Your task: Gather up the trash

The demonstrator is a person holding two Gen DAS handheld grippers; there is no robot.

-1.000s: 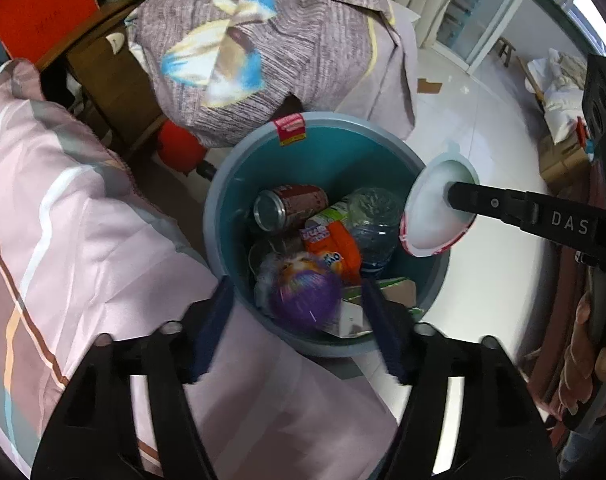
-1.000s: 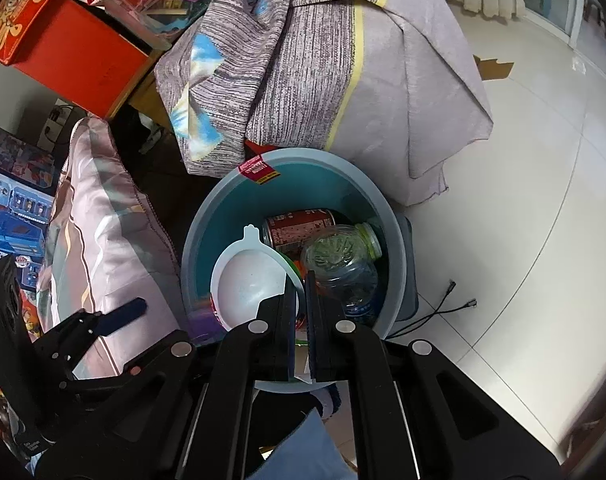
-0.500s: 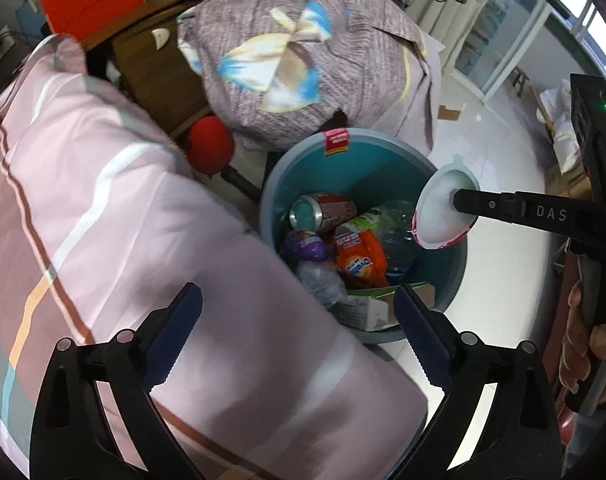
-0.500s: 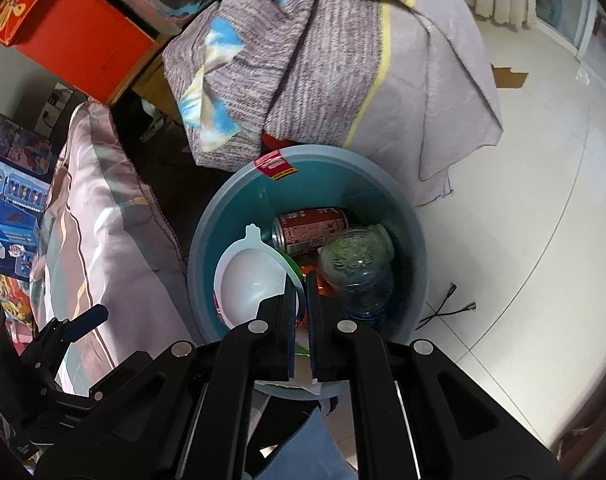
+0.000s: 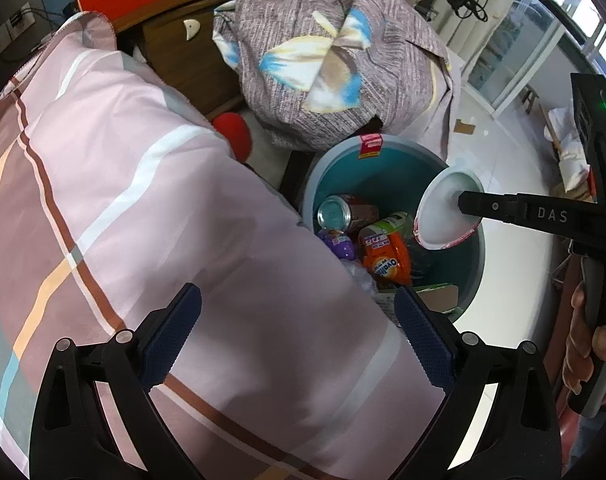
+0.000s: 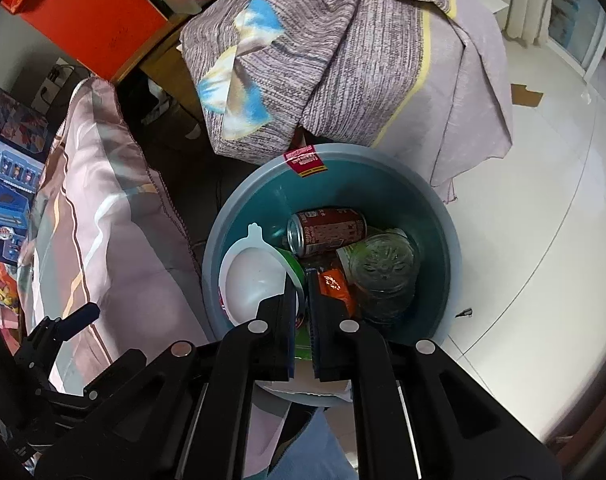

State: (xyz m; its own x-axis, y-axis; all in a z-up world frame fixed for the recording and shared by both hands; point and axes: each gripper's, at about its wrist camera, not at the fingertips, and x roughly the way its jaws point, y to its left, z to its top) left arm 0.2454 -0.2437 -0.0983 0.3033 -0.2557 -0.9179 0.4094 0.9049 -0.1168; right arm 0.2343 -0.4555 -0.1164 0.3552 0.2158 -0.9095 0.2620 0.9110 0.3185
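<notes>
Hovering over a pink striped pillow (image 5: 151,208), the left gripper (image 5: 299,328) has its blue-padded fingers (image 5: 171,340) spread wide with nothing between them; only the pillow's fabric lies beneath the gap. Ahead of its right-hand finger and a little beyond the pillow's edge stands the teal trash bin (image 5: 387,168), with a red sticker on its far rim. Inside the bin, going from the side nearest the pillow outward, lie a purple wrapper (image 5: 339,242), a red drink can (image 5: 345,212) with its silver end facing up, an orange packet (image 5: 387,262), and some cardboard near the closest wall. Past the bin's far rim sits a bundle of grey-purple patterned cloth (image 5: 327,68).

Further right, the right gripper (image 6: 301,280) is pinched tight on the rim of a white plastic bowl (image 6: 251,276), which hangs over the bin's opening; in the left wrist view the same bowl (image 5: 443,208) appears tilted on edge at the tip of the black fingers, above the bin's right-hand side. From the right wrist view, the bowl spreads to the left of the fingertips, the red can lies just ahead of them, and a clear plastic bottle (image 6: 383,268) lies ahead and to the right, all inside the bin. A hand (image 5: 587,344) grips the right gripper's handle at the far right edge of the left wrist view.
</notes>
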